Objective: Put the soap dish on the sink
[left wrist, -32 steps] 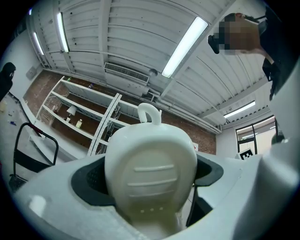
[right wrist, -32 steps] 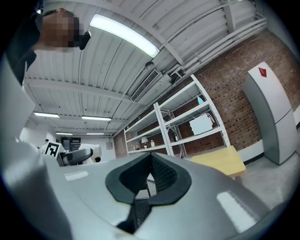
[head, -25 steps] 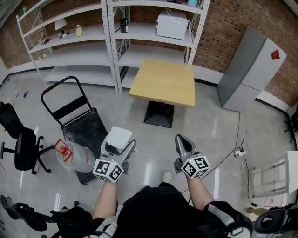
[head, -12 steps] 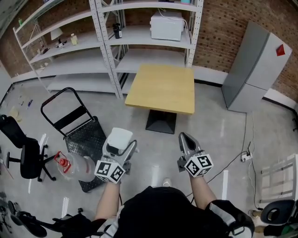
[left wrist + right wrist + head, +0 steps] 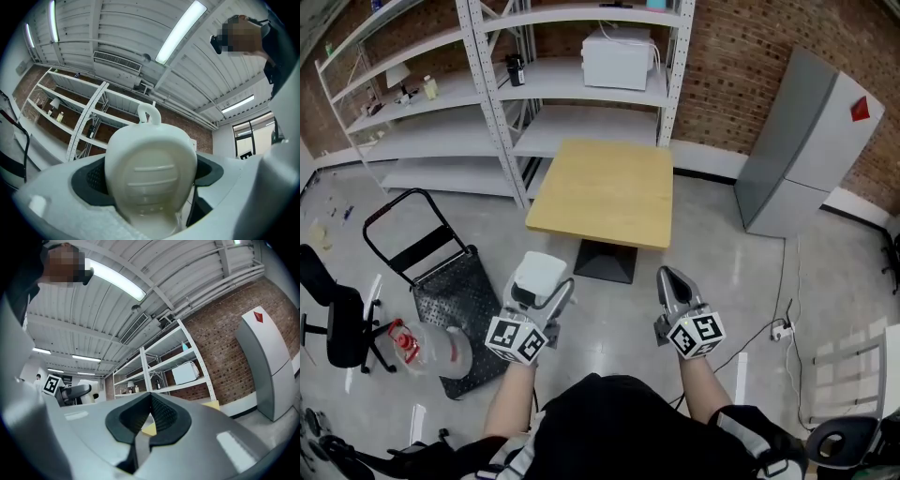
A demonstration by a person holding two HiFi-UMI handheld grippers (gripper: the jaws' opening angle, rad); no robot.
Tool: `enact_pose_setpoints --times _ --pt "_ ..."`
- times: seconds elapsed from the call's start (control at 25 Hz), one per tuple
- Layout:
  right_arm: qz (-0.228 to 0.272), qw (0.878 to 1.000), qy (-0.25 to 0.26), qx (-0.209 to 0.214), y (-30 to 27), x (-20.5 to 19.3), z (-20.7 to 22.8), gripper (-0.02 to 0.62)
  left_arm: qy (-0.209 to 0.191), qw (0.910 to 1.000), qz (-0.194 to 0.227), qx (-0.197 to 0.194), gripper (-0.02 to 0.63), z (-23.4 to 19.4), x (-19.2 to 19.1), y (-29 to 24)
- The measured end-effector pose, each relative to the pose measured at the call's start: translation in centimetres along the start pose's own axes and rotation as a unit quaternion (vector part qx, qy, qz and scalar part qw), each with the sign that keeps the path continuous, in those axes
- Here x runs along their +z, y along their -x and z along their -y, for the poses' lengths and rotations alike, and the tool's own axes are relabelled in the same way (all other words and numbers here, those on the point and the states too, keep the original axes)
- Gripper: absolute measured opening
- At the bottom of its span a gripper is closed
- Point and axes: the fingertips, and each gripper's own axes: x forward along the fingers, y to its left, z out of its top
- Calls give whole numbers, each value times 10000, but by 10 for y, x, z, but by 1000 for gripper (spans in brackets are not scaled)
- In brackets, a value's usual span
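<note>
My left gripper (image 5: 538, 286) is shut on a white soap dish (image 5: 538, 276), held above the floor in front of me. In the left gripper view the soap dish (image 5: 150, 171) fills the space between the jaws, its ribbed underside facing the camera and a small loop at its top. My right gripper (image 5: 667, 279) is shut with nothing in it, and the right gripper view shows its jaws (image 5: 150, 416) pressed together. No sink appears in any view.
A yellow table (image 5: 603, 192) on a black base stands just ahead. Behind it are white metal shelves (image 5: 548, 89) with a microwave (image 5: 617, 56). A grey cabinet (image 5: 806, 145) stands at right, and a hand cart (image 5: 441, 272), water jug (image 5: 422, 345) and office chair (image 5: 333, 314) at left.
The view has shifted forward and left, so the table and shelves sit nearer. Both grippers keep their places before me, the soap dish still held.
</note>
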Motion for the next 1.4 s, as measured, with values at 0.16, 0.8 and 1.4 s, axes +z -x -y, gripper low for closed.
enact_pose_setpoints --times 0.16,0.8,1.4 --pt "-56 9999 94 4 4 -1 19 6 42 9999 -152 -18 474 8 -11 -25" --pt "-185 9986 44 -495 -10 -8 92 6 165 9974 -585 -391 474 11 -53 -101" --pt "14 9971 153 -743 -82 25 149 6 388 9944 -329 -930 474 -27 -44 -216"
